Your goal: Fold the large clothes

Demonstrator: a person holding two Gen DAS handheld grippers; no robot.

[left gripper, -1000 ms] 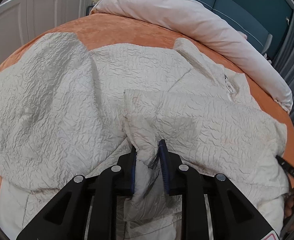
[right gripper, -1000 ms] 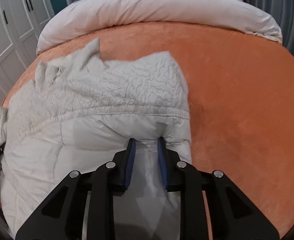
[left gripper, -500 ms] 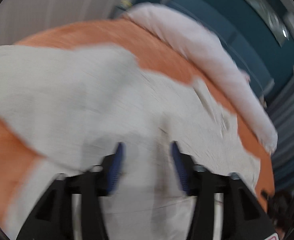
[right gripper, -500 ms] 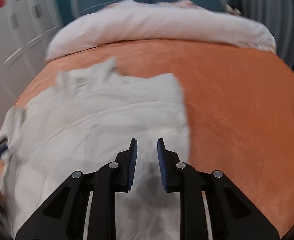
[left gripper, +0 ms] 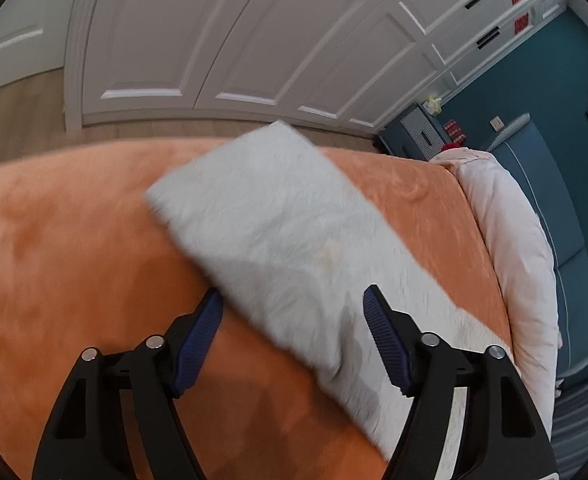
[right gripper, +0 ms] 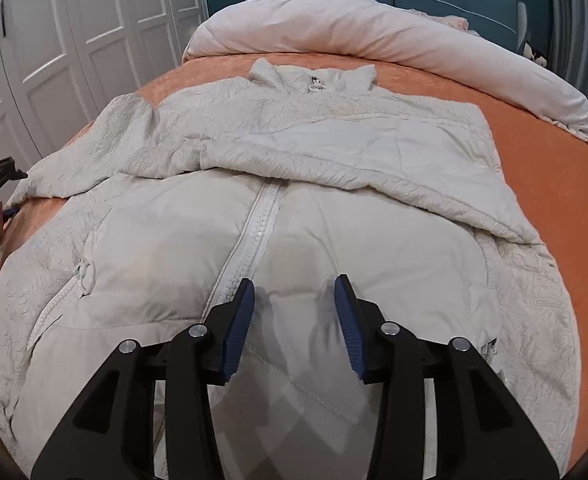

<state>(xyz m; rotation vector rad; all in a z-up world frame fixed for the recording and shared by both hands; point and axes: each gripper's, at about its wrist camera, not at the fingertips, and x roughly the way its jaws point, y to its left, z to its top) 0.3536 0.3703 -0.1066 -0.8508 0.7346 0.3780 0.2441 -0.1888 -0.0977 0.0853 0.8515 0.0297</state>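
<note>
The white puffer jacket (right gripper: pixel 294 184) lies front-up on the orange bed cover (right gripper: pixel 542 184), collar towards the rolled duvet (right gripper: pixel 374 28) at the head of the bed, zip running down the middle. The wearer's-left sleeve lies folded across the chest; the other sleeve (left gripper: pixel 277 232) stretches out sideways over the orange cover.

Step in hand, as I judge it: fold that outstretched sleeve in over the body. To do it well, take the sleeve near the cuff, catching the full padded thickness and not merely the outer shell; lift only enough to clear the chest; carry it across so it lands flat, parallel to the sleeve already folded. Smooth before letting go (puffy fill tends to spring back). Keep the bed cover out of the pinch.

Left gripper (left gripper: pixel 294 332): jaws stand wide apart, straddling the sleeve's near edge; one pad is over bare cover, the other over fabric. The pads press on nothing, so nothing is gripped. The picture is smeared, so exact clearance cannot be told.

Right gripper (right gripper: pixel 294 312): jaws have just been opening and now stand about half apart above the jacket's lower front, just right of the zip (right gripper: pixel 249 240). Jacket fabric lies beneath the gap; nothing is held.
</note>
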